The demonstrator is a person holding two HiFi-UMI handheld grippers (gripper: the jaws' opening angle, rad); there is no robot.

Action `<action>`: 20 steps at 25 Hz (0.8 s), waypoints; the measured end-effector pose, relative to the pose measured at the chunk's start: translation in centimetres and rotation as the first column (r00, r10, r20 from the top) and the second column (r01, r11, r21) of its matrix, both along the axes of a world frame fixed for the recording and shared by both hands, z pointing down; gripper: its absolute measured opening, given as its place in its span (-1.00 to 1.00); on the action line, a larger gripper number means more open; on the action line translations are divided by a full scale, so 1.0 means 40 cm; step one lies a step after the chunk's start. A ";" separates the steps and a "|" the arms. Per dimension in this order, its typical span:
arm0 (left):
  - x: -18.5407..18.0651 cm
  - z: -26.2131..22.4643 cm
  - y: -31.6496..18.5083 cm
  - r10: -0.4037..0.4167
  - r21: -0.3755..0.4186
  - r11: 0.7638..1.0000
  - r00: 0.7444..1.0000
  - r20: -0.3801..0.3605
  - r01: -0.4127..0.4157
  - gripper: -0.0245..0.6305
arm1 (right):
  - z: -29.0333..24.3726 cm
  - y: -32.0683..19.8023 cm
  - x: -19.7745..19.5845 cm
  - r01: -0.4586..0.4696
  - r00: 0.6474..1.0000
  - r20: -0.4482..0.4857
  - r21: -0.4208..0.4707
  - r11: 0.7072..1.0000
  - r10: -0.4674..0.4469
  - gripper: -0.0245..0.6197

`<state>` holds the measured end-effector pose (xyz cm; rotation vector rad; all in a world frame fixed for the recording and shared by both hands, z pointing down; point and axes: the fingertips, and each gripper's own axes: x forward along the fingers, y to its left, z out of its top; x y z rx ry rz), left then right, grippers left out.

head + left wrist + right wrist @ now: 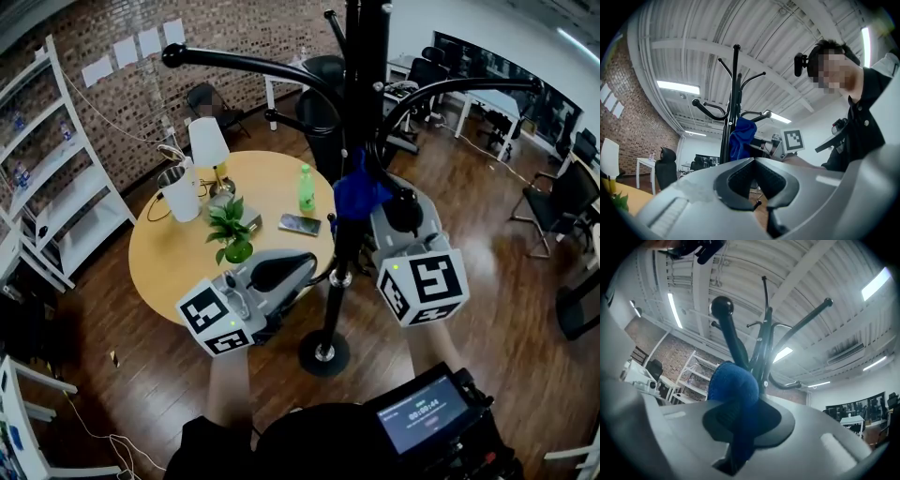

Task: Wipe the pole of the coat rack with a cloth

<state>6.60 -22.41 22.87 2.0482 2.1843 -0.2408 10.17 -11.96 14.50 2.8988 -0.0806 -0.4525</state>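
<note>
The black coat rack pole (361, 112) rises from its round base (324, 354) in the middle of the head view. A blue cloth (359, 194) is pressed against the pole about halfway up. My right gripper (382, 201) is shut on the cloth, just right of the pole. In the right gripper view the blue cloth (736, 390) bulges out between the jaws of the right gripper (740, 404), with the pole (761, 348) right behind it. My left gripper (302, 264) hovers lower, left of the pole, shut and holding nothing. The left gripper view shows the left gripper (753, 161), the cloth (742, 138) and the pole (732, 93).
A round wooden table (169, 267) left of the rack carries a lamp (208, 145), a white jug (181, 195), a potted plant (232, 234), a green bottle (307, 187) and a phone (299, 224). White shelves (56, 187) stand at far left, office chairs (562, 202) at right. Curved rack arms (244, 64) jut outward.
</note>
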 end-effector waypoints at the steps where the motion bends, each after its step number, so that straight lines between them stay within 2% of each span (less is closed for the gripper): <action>1: 0.000 -0.004 0.000 -0.002 -0.004 1.000 1.000 -0.004 0.002 -0.93 | -0.019 0.001 -0.002 0.005 1.000 -0.016 0.000 1.000 -0.005 -0.78; 8: 0.005 -0.008 -0.006 -0.011 -0.013 1.000 1.000 -0.004 0.011 -0.93 | -0.027 -0.001 -0.014 0.007 0.998 -0.064 0.015 1.000 -0.006 -0.78; 12: 0.013 0.005 -0.009 -0.018 -0.006 1.000 1.000 0.010 0.018 -0.93 | 0.038 -0.002 -0.006 0.009 0.999 -0.033 0.019 1.000 -0.009 -0.78; 16: 0.018 0.030 -0.008 -0.018 0.008 1.000 0.999 0.034 0.018 -0.93 | 0.158 -0.001 0.002 0.004 0.999 0.051 0.076 0.997 -0.008 -0.78; 20: 0.017 0.062 -0.004 -0.014 0.031 0.999 0.998 0.067 0.012 -0.93 | 0.363 -0.001 0.009 -0.043 0.978 0.209 0.114 0.993 0.018 -0.78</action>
